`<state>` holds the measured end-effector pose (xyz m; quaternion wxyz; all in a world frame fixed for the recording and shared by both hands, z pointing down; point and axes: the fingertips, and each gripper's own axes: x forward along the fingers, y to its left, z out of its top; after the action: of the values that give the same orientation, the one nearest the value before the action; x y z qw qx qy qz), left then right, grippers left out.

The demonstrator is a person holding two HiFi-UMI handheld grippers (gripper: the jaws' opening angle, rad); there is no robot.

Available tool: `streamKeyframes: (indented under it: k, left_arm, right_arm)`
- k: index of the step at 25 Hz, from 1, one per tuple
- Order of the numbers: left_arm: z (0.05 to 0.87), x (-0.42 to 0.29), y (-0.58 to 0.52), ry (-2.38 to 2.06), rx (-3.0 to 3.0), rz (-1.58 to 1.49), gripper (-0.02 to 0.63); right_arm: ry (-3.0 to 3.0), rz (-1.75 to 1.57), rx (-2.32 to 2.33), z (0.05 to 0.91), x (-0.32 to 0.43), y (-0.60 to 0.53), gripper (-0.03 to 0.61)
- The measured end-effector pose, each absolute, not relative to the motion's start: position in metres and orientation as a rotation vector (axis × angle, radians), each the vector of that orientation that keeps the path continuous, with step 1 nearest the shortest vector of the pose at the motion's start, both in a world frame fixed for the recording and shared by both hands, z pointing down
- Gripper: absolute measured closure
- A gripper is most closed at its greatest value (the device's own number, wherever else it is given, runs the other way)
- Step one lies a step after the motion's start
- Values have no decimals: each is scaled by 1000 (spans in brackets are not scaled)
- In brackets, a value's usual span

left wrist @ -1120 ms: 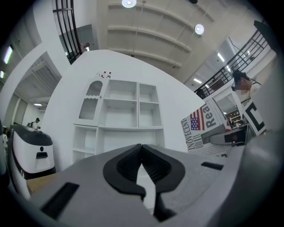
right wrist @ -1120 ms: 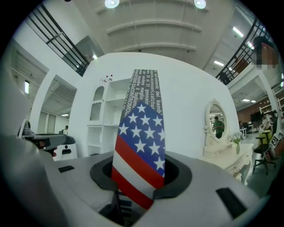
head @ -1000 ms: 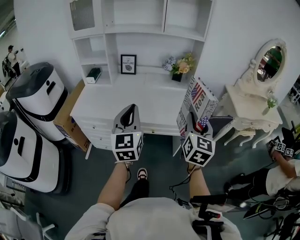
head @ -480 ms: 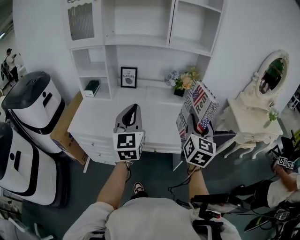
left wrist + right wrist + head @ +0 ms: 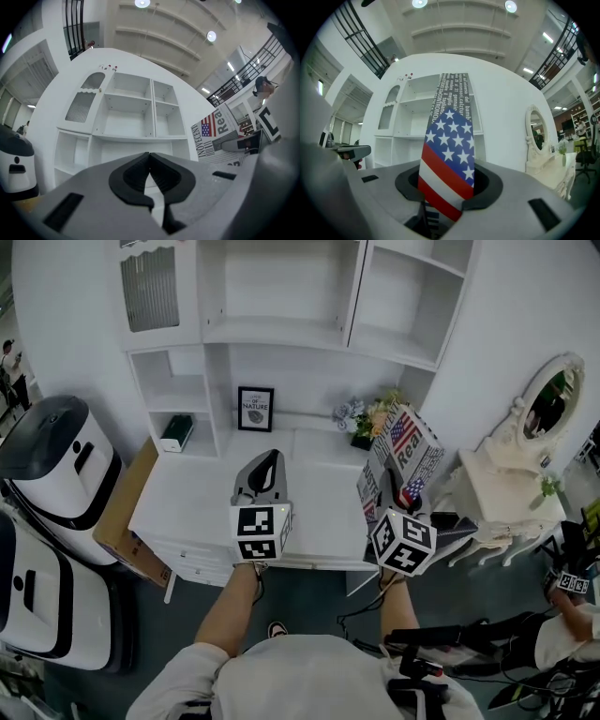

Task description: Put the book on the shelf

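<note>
Head view is showing the white shelf unit [image 5: 281, 296] standing against the wall above the white desk [image 5: 197, 502], its upper compartments sitting empty. The book [image 5: 403, 451], a large flag-printed volume, is being held upright over the desk's right end, well short of any compartment. The right gripper [image 5: 447, 183] is pinching it by its lower part only, so the tall upper portion is probably acting as a lever, and a tilt could swing it or slide it out from between the pads. The left gripper [image 5: 150, 168], jaws pressed together on nothing, is giving no support. The book's top corner is risking a catch on a shelf board or divider. Its lower edge is hanging near the flowers [image 5: 370, 418] and the picture frame [image 5: 255, 409], which a brush could topple.
</note>
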<state>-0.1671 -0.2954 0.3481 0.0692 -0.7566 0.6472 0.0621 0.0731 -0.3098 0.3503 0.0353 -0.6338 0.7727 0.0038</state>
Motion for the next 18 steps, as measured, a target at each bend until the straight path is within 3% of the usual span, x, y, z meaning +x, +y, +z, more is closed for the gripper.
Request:
streamKeyframes:
  k: [18]
  left_arm:
    - [362, -198, -418, 1893, -2365, 166, 606]
  right_arm:
    - [2316, 20, -2048, 360, 50, -408, 403]
